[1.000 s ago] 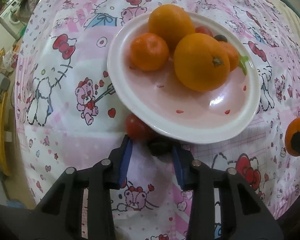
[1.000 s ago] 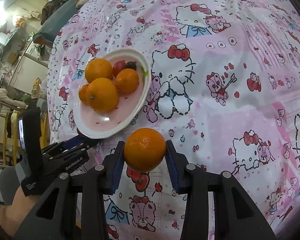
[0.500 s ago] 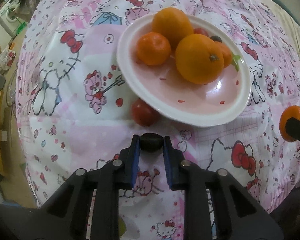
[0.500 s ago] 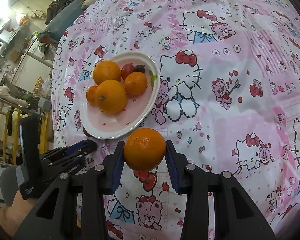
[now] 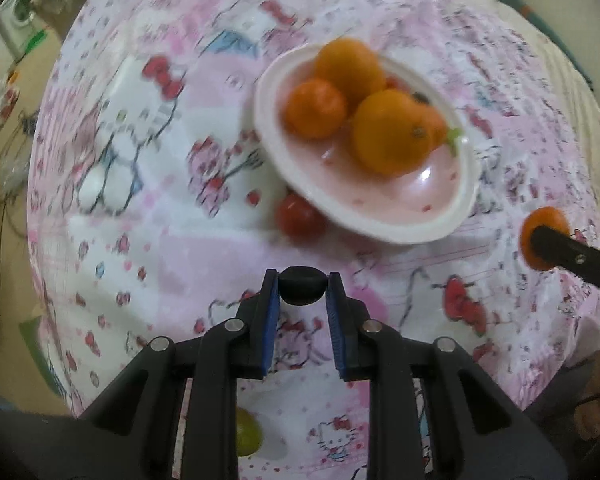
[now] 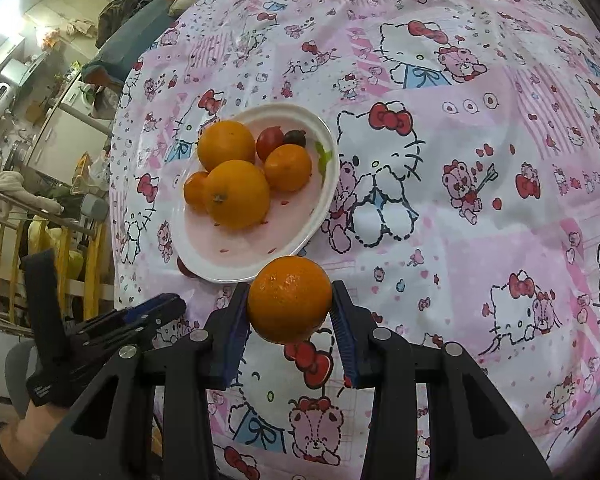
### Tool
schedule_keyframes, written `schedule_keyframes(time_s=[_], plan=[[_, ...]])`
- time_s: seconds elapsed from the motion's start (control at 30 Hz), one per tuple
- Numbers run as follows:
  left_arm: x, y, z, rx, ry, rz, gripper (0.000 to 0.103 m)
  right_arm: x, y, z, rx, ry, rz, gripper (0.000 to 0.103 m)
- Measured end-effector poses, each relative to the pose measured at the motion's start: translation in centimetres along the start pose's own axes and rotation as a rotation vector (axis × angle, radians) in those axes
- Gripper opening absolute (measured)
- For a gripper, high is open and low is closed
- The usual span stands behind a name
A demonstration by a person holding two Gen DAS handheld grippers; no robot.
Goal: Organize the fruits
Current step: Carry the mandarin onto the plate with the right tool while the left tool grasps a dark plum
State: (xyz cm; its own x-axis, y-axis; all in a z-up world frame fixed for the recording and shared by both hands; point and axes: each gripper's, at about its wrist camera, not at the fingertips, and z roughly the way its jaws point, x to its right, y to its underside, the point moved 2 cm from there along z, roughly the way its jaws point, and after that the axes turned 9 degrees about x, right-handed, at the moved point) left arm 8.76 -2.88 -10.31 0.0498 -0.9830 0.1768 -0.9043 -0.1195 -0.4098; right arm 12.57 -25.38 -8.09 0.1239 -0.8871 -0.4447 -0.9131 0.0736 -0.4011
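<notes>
Tablecloth: pink-and-white cartoon-print cloth (image 6: 480,184) covers the whole work surface; everything else sits on it.
Plate: shallow white plate with a pink centre (image 6: 300,232) lies ahead of both grippers and holds a heap of round orange citrus fruits (image 6: 236,194), plus a small red tomato (image 6: 269,142) and a dark berry at its far edge.
Free room: the bare pink floor of the plate on its near side looks like the likeliest drop spot.
Right gripper: right gripper (image 6: 290,306) is clamped on a round orange mandarin (image 6: 289,304), held clear of the cloth just short of the plate's near rim, angled steeply down.
Left gripper: left gripper (image 5: 302,286) has its blue-padded fingers (image 5: 270,320) pinched onto a small round dark fruit (image 5: 302,285); it also points steeply down.
Key relation: the plate lies straight ahead and slightly left of the right gripper, and ahead and to the right of the left one; the right hand appears nearer the rim.
Loose fruit: a small red cherry tomato (image 5: 300,214) rests on the cloth against the plate's near-left rim, between the left gripper and the plate.
Stray item: a yellow-green round fruit (image 5: 246,432) shows on the cloth beneath the left gripper's body.
</notes>
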Motion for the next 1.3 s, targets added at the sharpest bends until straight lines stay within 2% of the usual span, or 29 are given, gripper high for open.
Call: schedule_keyframes(time_s=[0.17, 0.3, 0.4, 0.53, 0.7, 0.93, 1.13, 1.3], plan=[[-0.7, -0.5, 1.0, -0.047, 0.014, -0.063, 0.019, 0.3, 0.0, 0.0, -0.001, 0.002, 0.003, 0.041], [-1.6, -0.8, 0.4, -0.056, 0.070, -0.146, 0.019, 0.5, 0.0, -0.1, 0.000, -0.003, 0.010, 0.041], [-2.2, -1.5, -0.6, -0.029, 0.089, -0.187, 0.019, 0.2, -0.1, -0.1, 0.001, -0.007, 0.004, 0.041], [-3.0, -2.4, -1.7, -0.031, 0.139, -0.247, 0.019, 0.2, -0.3, 0.0, 0.002, -0.021, 0.018, 0.041], [-3.8, -5.5, -3.6, 0.004, 0.182, -0.290, 0.019, 0.4, -1.4, -0.2, 0.021, -0.052, 0.058, 0.041], [-3.3, -10.6, -4.1, 0.070, 0.102, -0.197, 0.019, 0.4, -4.9, -0.2, 0.065, -0.075, 0.078, 0.041], [-1.7, -12.5, -1.2, 0.044, 0.075, -0.121, 0.019, 0.7, -7.1, 1.5, 0.052, -0.079, 0.099, 0.042], [-1.0, -13.7, 1.7, 0.034, 0.071, -0.105, 0.019, 1.0, -8.3, 3.8, 0.019, -0.052, 0.091, 0.042]])
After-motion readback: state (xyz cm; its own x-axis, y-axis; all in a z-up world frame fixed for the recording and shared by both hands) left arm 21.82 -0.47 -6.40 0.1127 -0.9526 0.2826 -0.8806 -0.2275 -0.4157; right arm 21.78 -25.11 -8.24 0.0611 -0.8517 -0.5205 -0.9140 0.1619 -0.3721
